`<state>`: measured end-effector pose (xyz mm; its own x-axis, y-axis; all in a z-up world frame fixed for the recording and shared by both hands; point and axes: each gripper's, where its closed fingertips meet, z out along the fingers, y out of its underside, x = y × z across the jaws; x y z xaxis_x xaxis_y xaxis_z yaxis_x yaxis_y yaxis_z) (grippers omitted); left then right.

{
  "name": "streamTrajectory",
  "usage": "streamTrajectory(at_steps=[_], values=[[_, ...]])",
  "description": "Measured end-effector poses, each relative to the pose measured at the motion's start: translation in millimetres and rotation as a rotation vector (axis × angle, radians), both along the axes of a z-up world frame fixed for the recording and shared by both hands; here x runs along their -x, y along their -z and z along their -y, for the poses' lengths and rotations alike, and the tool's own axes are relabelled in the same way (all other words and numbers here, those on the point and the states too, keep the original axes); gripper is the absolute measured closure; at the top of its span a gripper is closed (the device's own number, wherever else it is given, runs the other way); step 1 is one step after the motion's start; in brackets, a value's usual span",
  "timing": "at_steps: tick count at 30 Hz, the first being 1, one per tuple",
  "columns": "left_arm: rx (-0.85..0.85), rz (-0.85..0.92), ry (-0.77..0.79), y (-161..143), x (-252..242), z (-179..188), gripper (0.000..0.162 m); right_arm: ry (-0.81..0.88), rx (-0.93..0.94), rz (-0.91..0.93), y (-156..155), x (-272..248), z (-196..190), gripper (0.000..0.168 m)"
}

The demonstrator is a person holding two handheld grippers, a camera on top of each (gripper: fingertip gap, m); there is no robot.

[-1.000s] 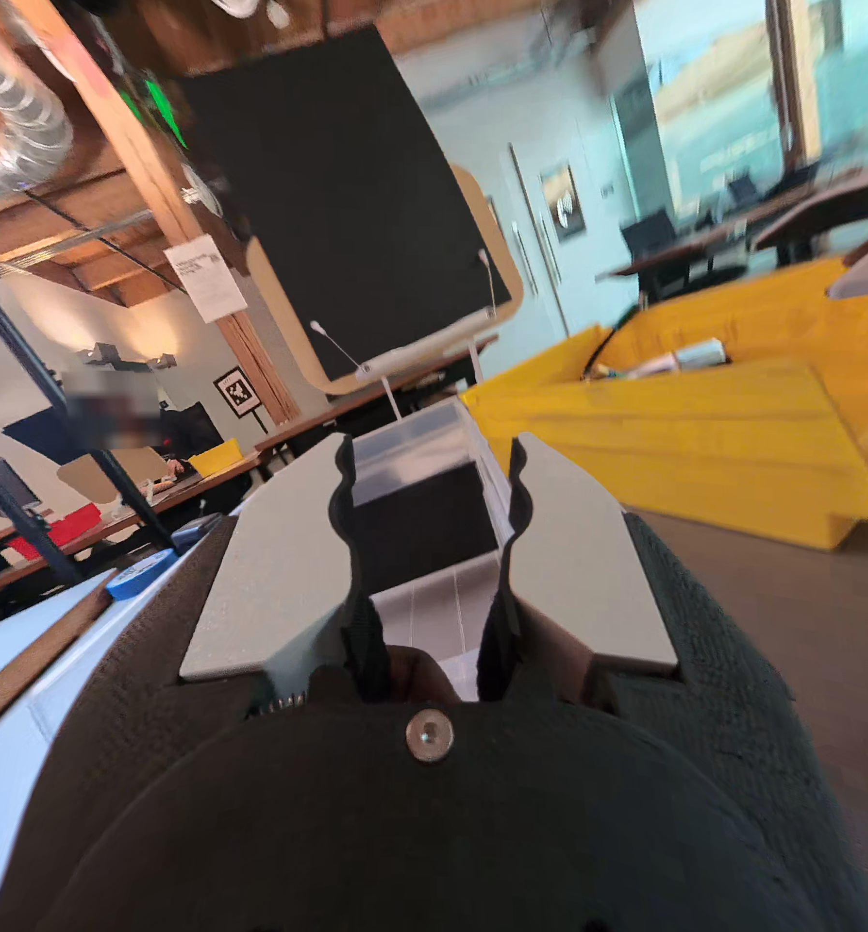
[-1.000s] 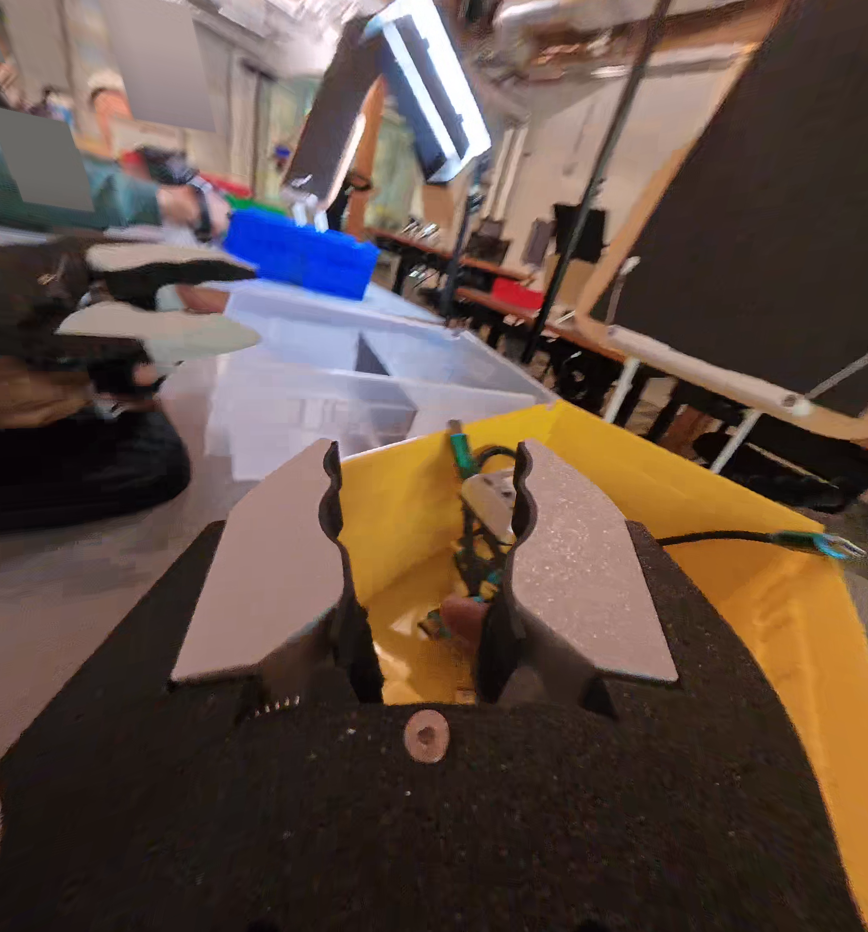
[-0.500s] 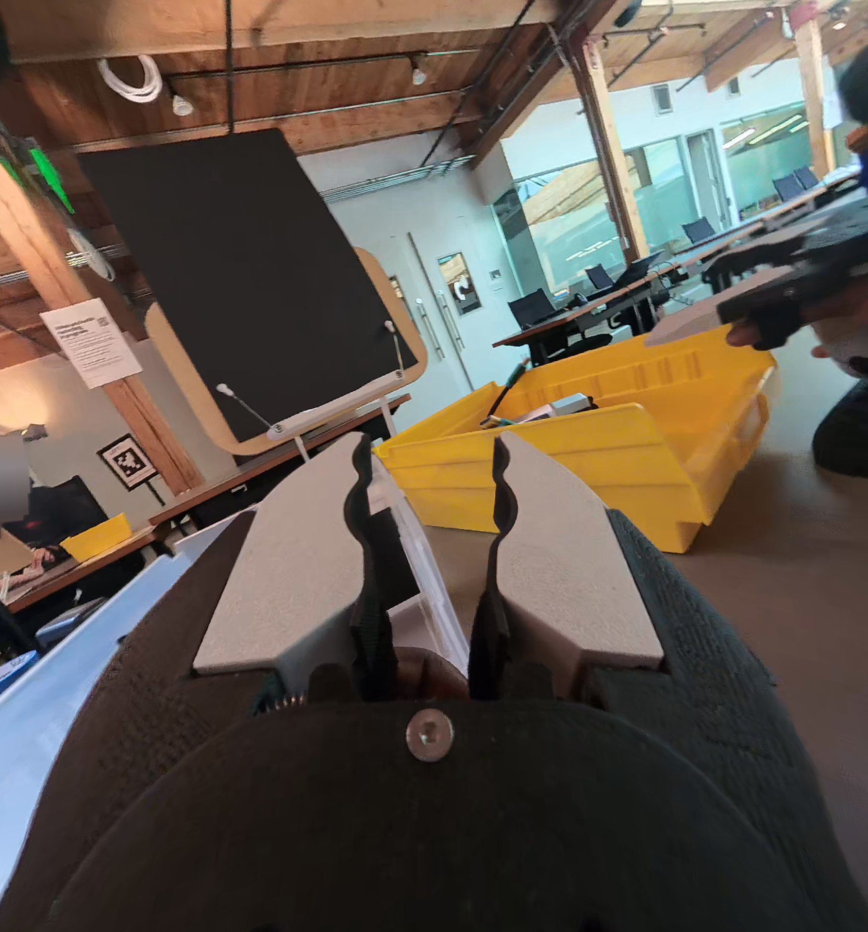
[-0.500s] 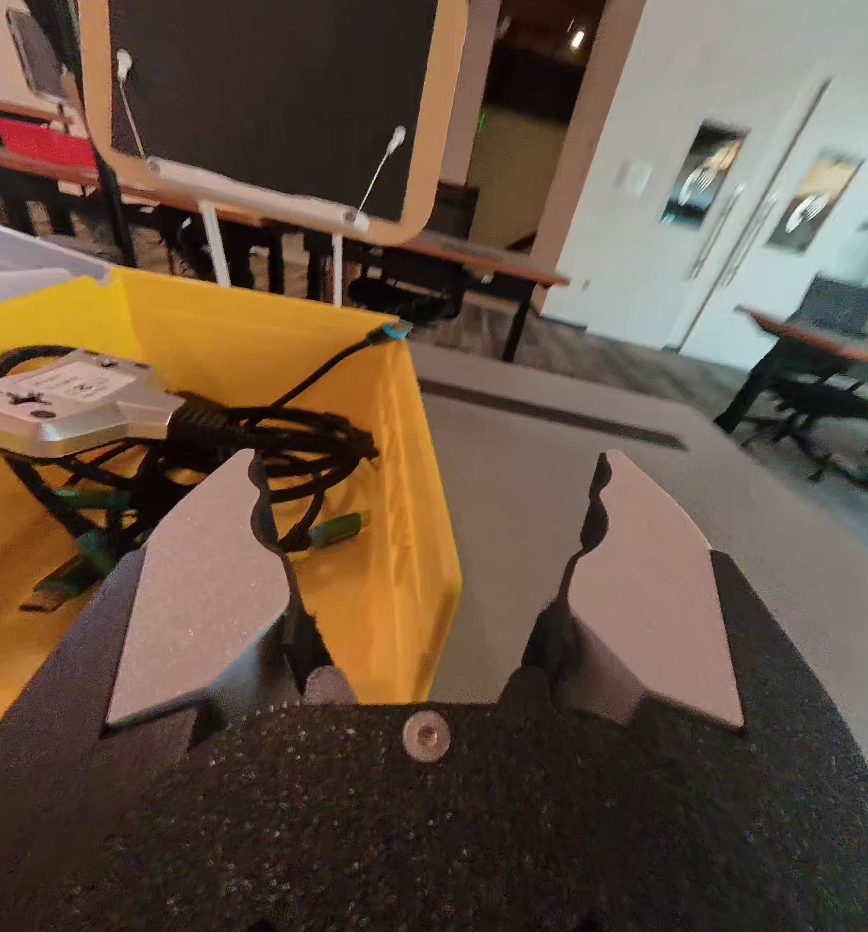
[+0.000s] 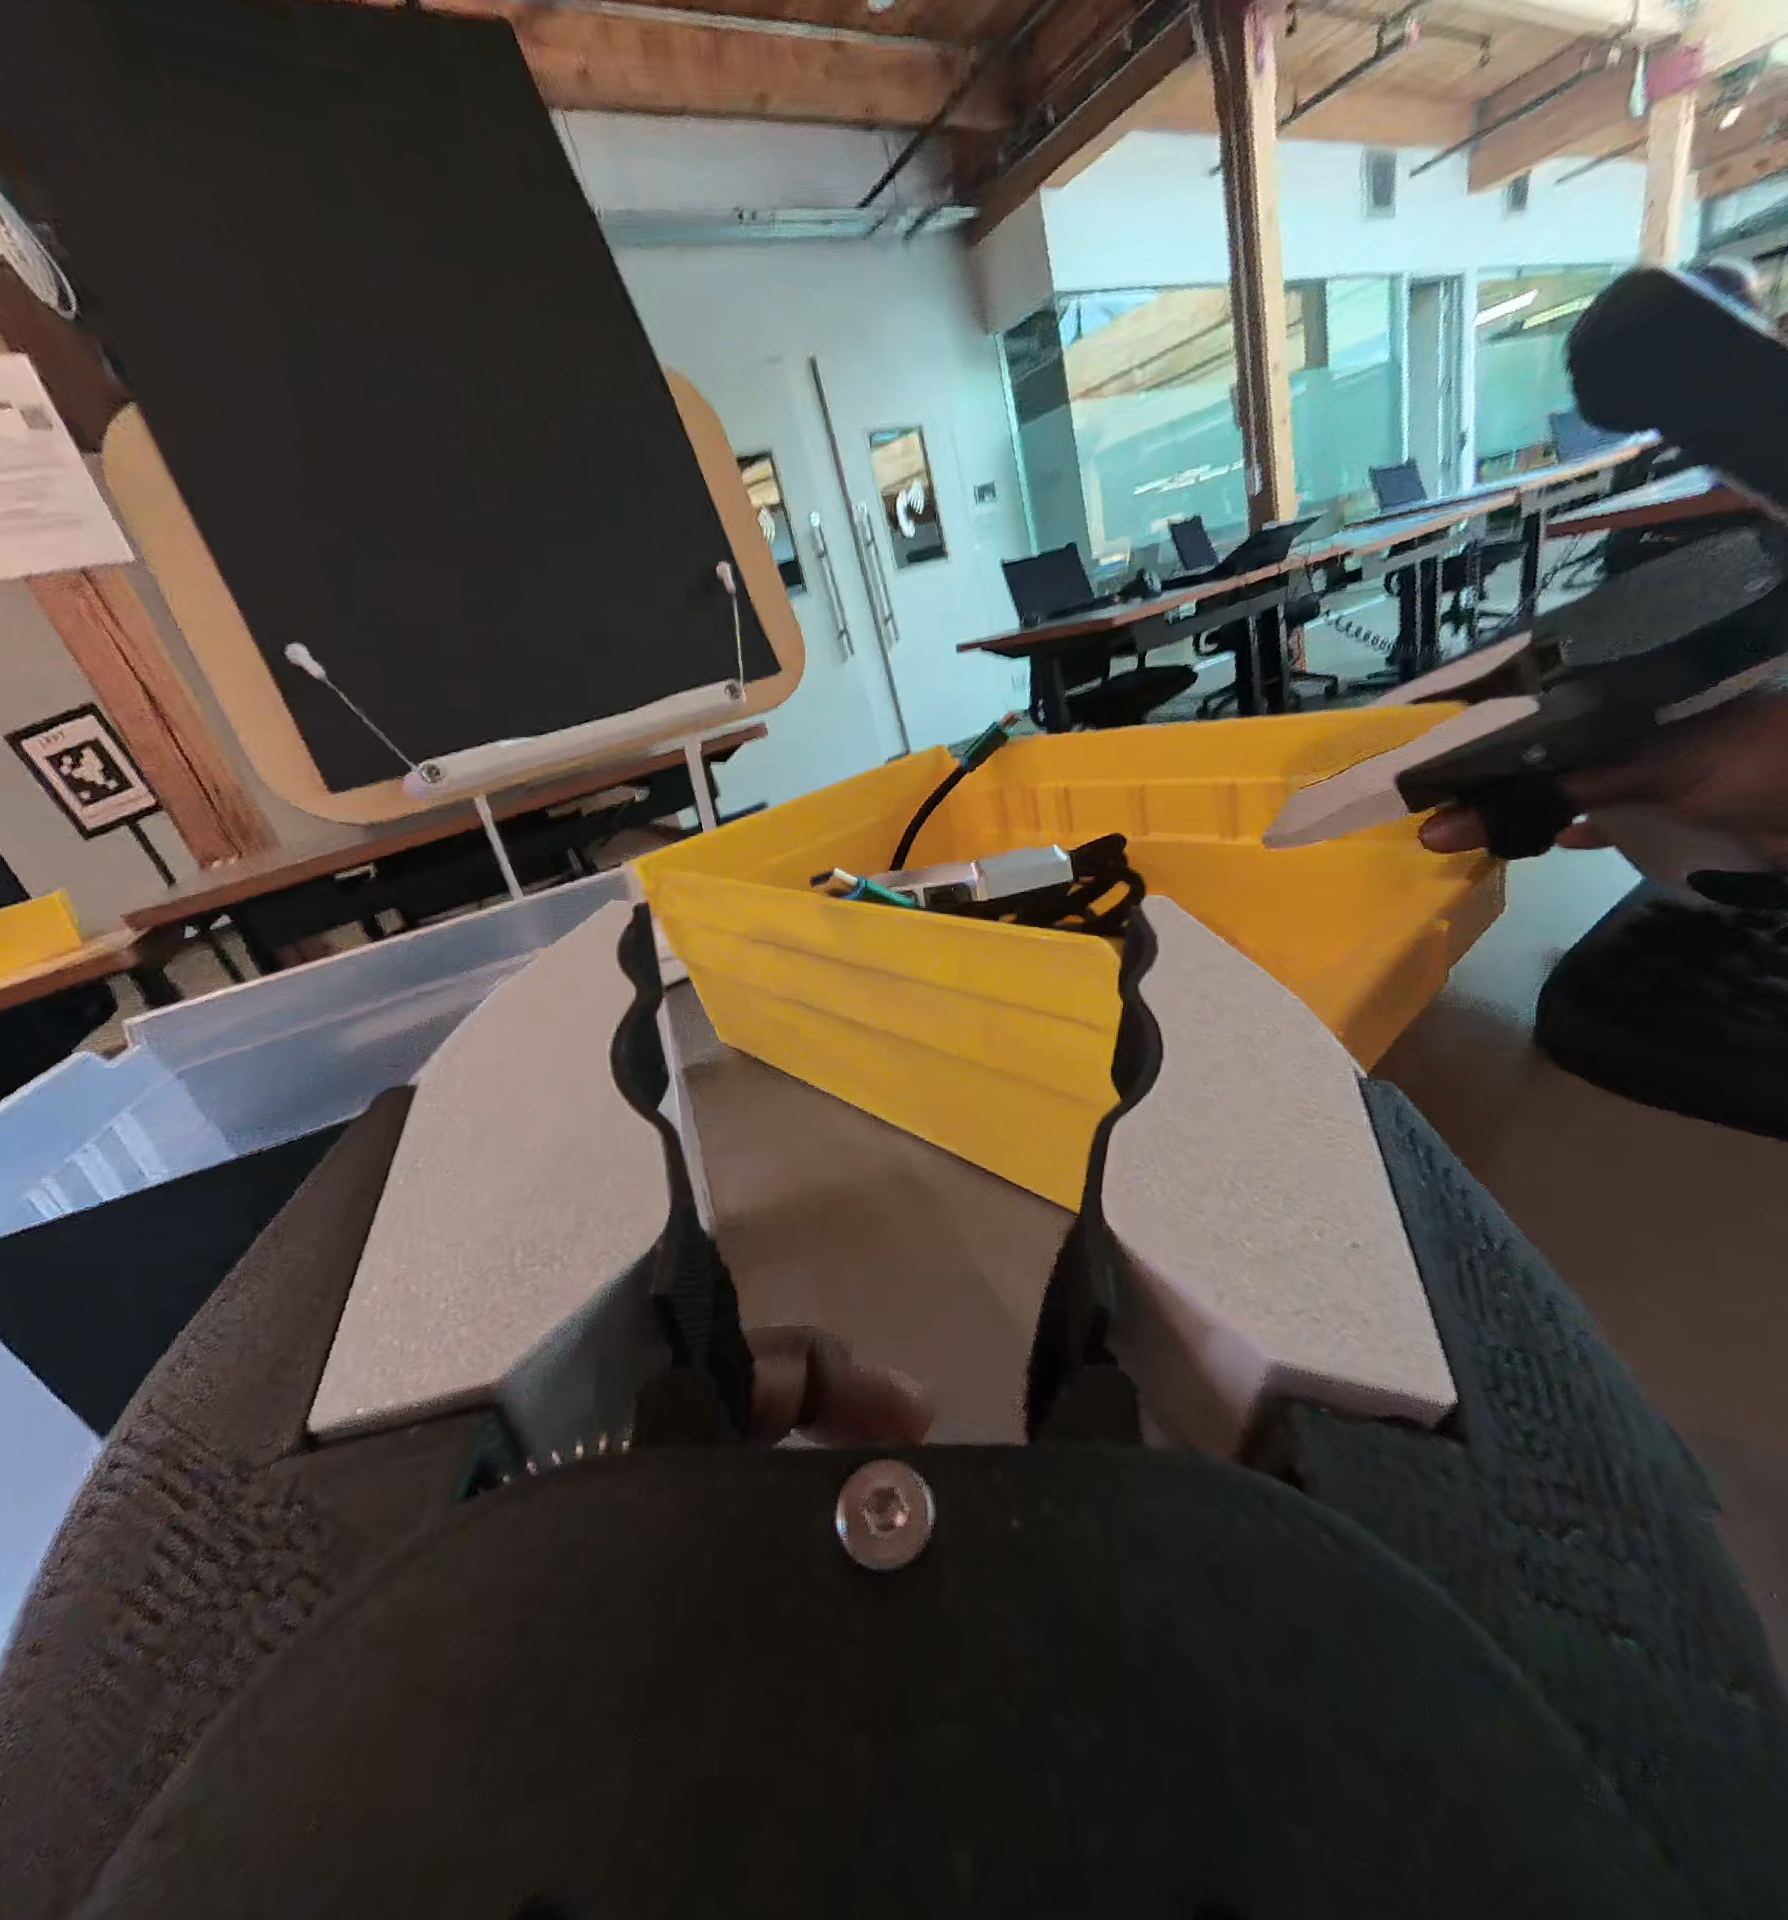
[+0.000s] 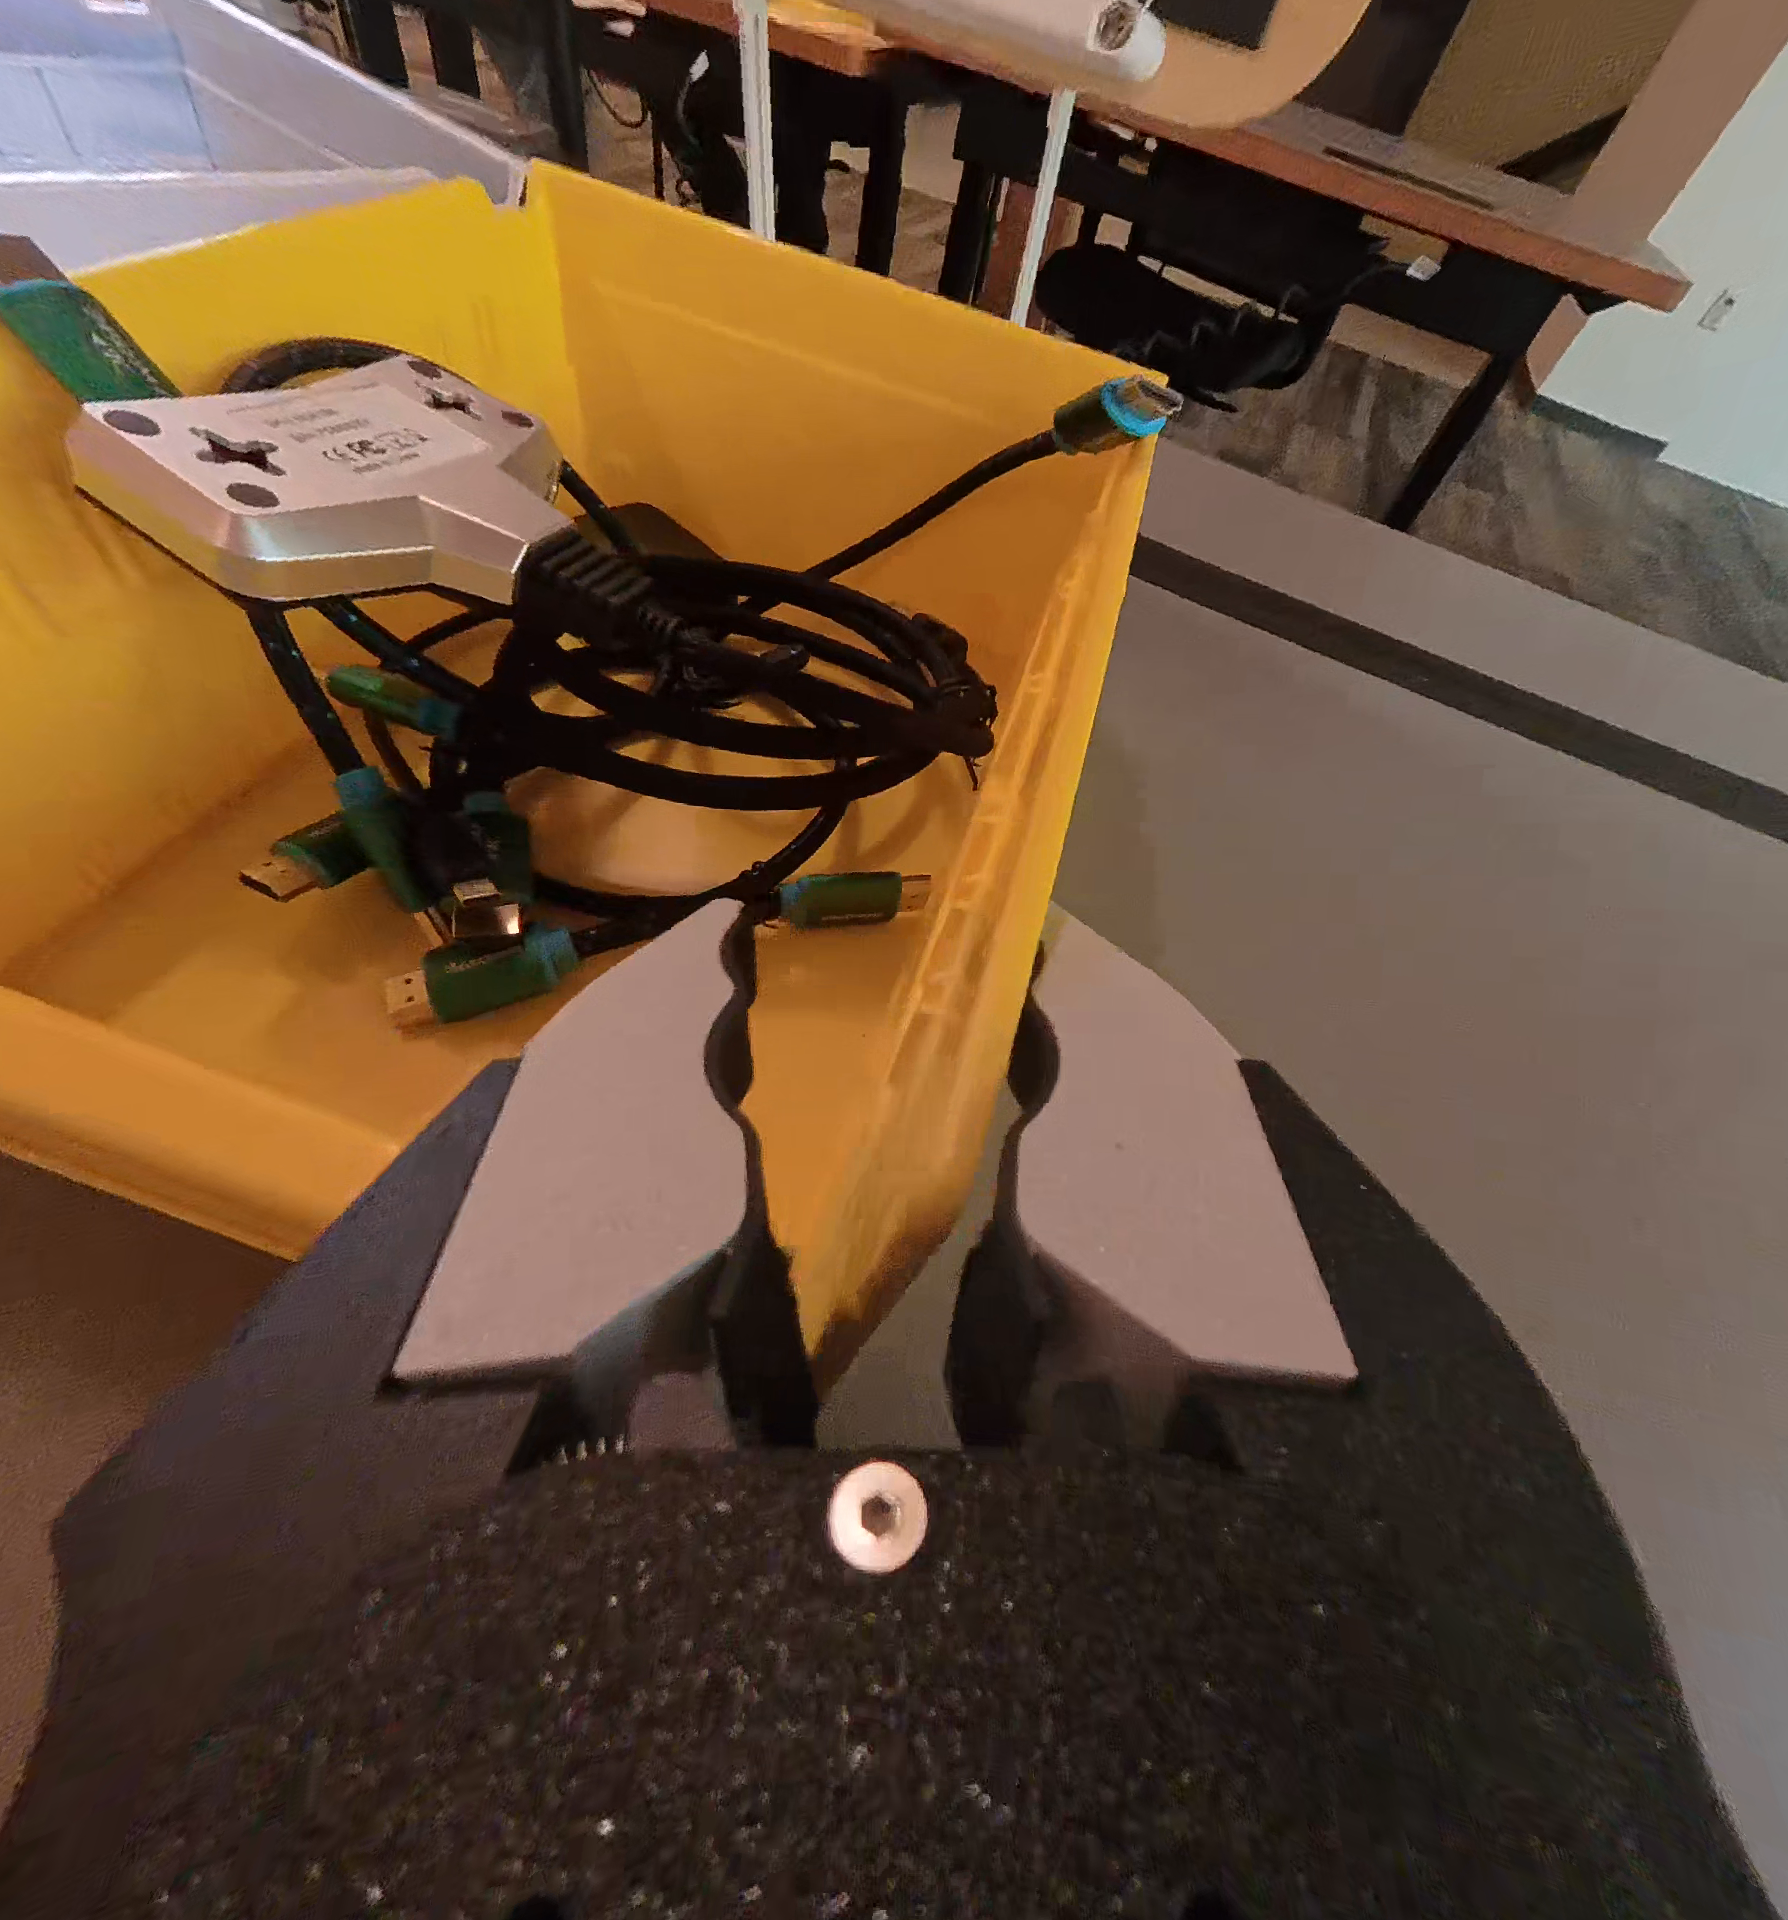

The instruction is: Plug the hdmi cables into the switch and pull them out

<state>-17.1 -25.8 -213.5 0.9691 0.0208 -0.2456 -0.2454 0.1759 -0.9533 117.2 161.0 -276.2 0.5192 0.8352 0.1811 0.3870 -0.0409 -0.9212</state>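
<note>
On the counter [image 6: 1441, 1039], both my jaws gape empty; I'd pinch the light, rigid switch [image 6: 318, 488] edgewise, floppy cables [image 6: 765, 717] by plugs.

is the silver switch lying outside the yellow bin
No, the silver switch rests inside the yellow bin, on top of the tangled black cables.

The bin [image 6: 744, 343] is open at the top, but its right wall [image 6: 1035, 727] stands between the right gripper's [image 6: 874, 997] spread fingers. Inside, at upper left, the switch [image 6: 318, 488] rests on tangled cables [image 6: 724, 686]; the bin floor at lower left is bare.
</note>
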Motion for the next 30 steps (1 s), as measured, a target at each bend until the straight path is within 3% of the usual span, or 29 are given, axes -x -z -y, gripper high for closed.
streamTrajectory(at_steps=[2, 4, 7, 8, 10, 13, 16, 17, 18, 20, 24, 30], values=[[0.041, -0.012, -0.073, 3.7, 3.7, -6.6, 0.072, 0.001, 0.017, 0.074, 9.7, 2.9, -0.6, 0.103], [-0.016, 0.005, -0.203, -4.7, 7.5, -5.2, 0.057, 0.000, 0.016, 0.072, 9.8, 2.5, -1.7, 0.104], [-0.229, -0.054, -0.254, -22.0, -25.7, 8.9, 0.064, -0.011, 0.038, 0.061, 10.9, 1.7, -2.7, 0.105], [-0.160, -0.086, -0.234, -10.2, -39.3, 0.5, 0.075, -0.019, 0.047, 0.061, 11.8, 2.0, -1.5, 0.108], [0.076, -0.063, -0.184, 25.4, -50.1, -25.5, 0.079, -0.027, 0.061, 0.058, 12.9, 1.3, 0.9, 0.112], [0.218, 0.115, -0.203, 39.2, -30.6, -43.6, 0.086, -0.029, 0.089, 0.065, 14.9, -0.6, 1.3, 0.118], [0.482, 0.258, -0.097, 71.2, -30.5, -60.1, 0.092, 0.001, 0.104, 0.074, 16.6, -3.7, -1.5, 0.132], [0.561, 0.293, -0.060, 81.0, -32.9, -64.3, 0.098, 0.011, 0.108, 0.075, 16.5, -4.1, -1.9, 0.134], [0.597, 0.330, -0.054, 85.9, -31.0, -67.8, 0.115, 0.030, 0.109, 0.079, 16.5, -5.3, -3.0, 0.138], [0.586, 0.316, -0.075, 84.9, -26.3, -71.1, 0.121, 0.072, 0.113, 0.091, 16.0, -8.1, -3.0, 0.143], [0.524, 0.117, -0.129, 77.9, -34.8, -70.3, 0.128, 0.132, -0.002, 0.039, -7.2, -20.0, -7.9, 0.153], [0.301, -0.014, -0.201, 8.9, -25.0, -46.8, 0.131, 0.150, -0.215, -0.149, -83.3, -19.2, 20.6, 0.153]])
